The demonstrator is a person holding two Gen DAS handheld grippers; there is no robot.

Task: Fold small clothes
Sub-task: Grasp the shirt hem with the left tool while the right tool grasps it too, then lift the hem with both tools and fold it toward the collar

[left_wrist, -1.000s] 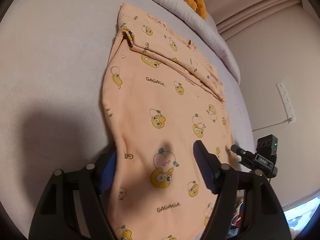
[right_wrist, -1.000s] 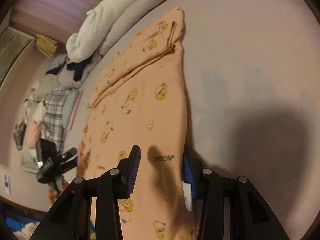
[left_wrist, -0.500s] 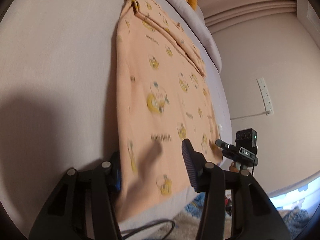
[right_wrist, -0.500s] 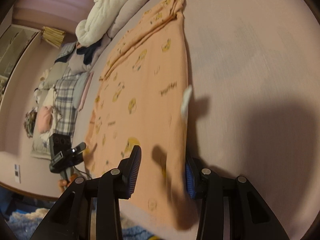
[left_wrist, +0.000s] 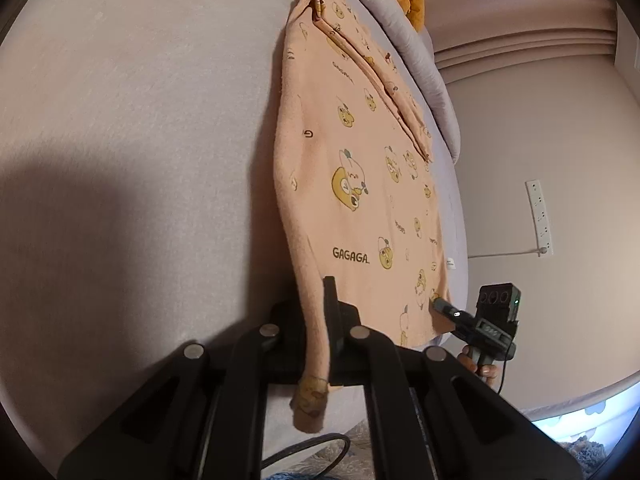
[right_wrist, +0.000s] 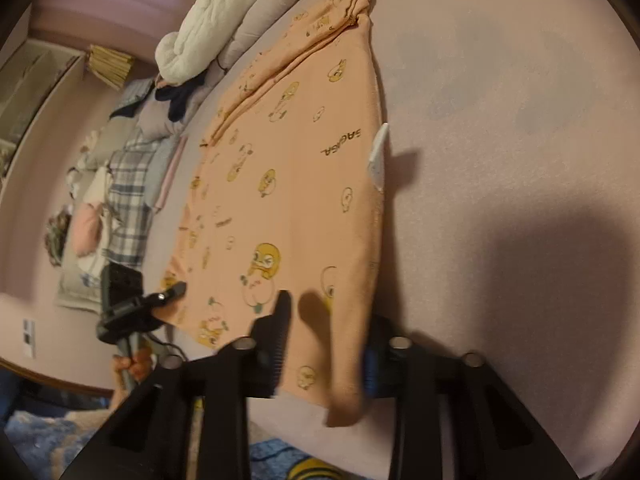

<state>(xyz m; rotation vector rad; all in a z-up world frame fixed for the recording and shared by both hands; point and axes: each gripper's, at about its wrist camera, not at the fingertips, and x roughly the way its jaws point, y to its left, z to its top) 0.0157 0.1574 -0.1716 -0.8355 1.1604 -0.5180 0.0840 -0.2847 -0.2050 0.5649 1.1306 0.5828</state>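
Left gripper point(left_wrist: 316, 332) is clenched on the shirt's point(left_wrist: 360, 184) near corner, its left finger hidden behind cloth. Right gripper point(right_wrist: 326, 340) straddles the other near corner, jaws wide; whether it grips, I can't tell. "GAGAGA" reads clearly on the peach shirt, flat along the bed's point(left_wrist: 140, 120) edge. The tag point(right_wrist: 378, 156) is too small to read.
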